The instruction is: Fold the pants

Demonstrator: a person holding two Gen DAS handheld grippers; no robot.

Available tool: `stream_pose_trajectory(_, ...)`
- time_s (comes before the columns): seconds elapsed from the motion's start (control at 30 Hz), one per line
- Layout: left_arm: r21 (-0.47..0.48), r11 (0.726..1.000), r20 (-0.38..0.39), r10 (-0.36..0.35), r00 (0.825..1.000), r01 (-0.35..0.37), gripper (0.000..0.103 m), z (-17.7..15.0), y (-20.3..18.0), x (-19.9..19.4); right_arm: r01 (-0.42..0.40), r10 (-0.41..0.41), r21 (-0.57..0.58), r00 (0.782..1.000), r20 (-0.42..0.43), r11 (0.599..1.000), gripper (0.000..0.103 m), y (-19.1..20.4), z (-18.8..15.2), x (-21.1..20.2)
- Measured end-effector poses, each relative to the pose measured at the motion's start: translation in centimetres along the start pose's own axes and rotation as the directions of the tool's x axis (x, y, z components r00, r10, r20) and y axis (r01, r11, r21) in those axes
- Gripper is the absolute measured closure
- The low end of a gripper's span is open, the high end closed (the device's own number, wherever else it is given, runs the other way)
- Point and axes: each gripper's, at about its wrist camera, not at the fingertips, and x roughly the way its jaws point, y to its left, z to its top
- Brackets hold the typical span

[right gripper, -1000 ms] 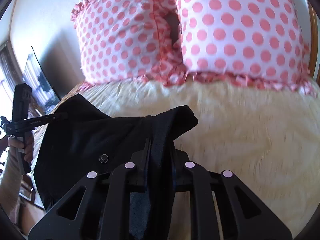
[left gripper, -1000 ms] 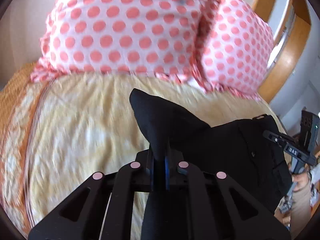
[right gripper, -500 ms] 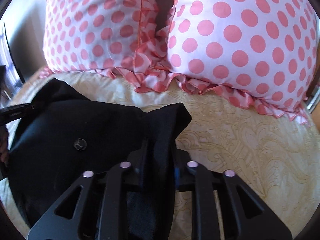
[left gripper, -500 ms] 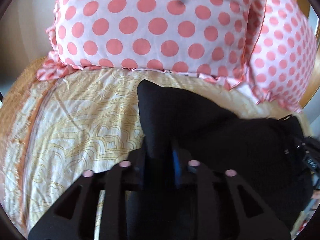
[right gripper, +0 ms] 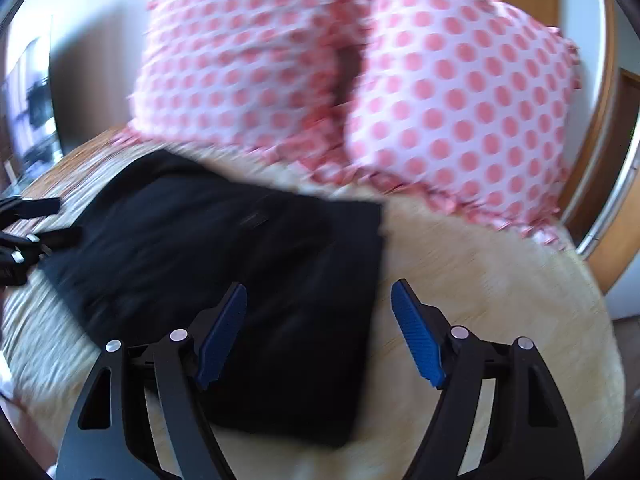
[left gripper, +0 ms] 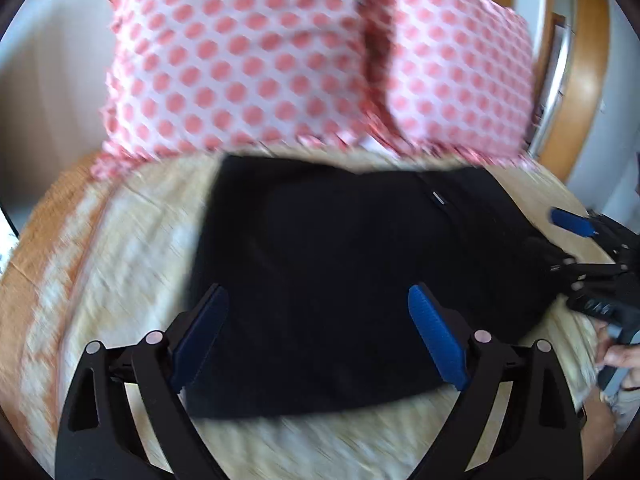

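toward the pillow end of the bed (left gripper: pixel 132 264), flat on the yellow cover: black pants (left gripper: pixel 340 280), folded into a broad dark slab, far edge just short of the two polka-dot pillows (left gripper: pixel 256 64). long axis running crosswise, from one side edge of the bed toward the other, parallel to the pillows. left gripper (left gripper: pixel 318 336) with jaws spread wide, having just been opening, blue pads apart with no cloth pinched between them; hovering over the near left part of the slab. right gripper (right gripper: pixel 320 332) likewise parted, jaws just been opening, nothing clamped; straddling the right-hand short edge of the pants (right gripper: pixel 240 280), left pad over cloth, right pad over bare cover. both tongs ahead of and just above the near long edge, each nearest its own end. judged: any further fold to turn on those short ends, left end for the left hand, right end for the right. heavy blur in both views, so seams and creases not readable.
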Motion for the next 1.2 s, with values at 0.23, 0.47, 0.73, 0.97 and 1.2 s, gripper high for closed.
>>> stream_pose_trajectory(0.23, 0.02, 0.999, -0.055, 0.038, 0.998, -0.037, 0.007, -3.1, -1.9, 1.3, 0.064, -0.072, -0.084, 0.992, -0.1, 0.994, 0.024, 3.7, -1.6, 1.2)
stream_pose_trajectory(0.47, -0.004, 1.0, -0.077, 0.026, 0.997, -0.027, 0.002, -3.2, -1.7, 1.9, 0.036, -0.033, 0.019, 0.994, -0.104, 0.999, 0.015, 2.2, -2.1, 1.4)
stream_pose_trajectory(0.73, -0.046, 0.99, 0.024, 0.137, 0.99, -0.136, 0.002, -6.8, 0.3, -4.7, 0.024, -0.026, 0.159, 1.0, 0.011, 0.987, 0.001, 2.0, -6.1, -4.7)
stream_pose_trajectory(0.97, -0.104, 0.983, -0.033, 0.15, 0.988, -0.152, 0.002, -10.5, 1.6, -5.8, -0.02, 0.028, 0.197, 0.999, -0.034, 0.98, 0.001, 4.9, -9.6, -4.8)
stream_pose_trajectory(1.2, -0.062, 0.981, -0.016, 0.181, 0.983, -0.182, 0.002, -11.5, 1.1, -5.8, -0.026, 0.034, 0.185, 0.999, -0.041, 0.982, 0.001, 7.1, -10.5, -4.8)
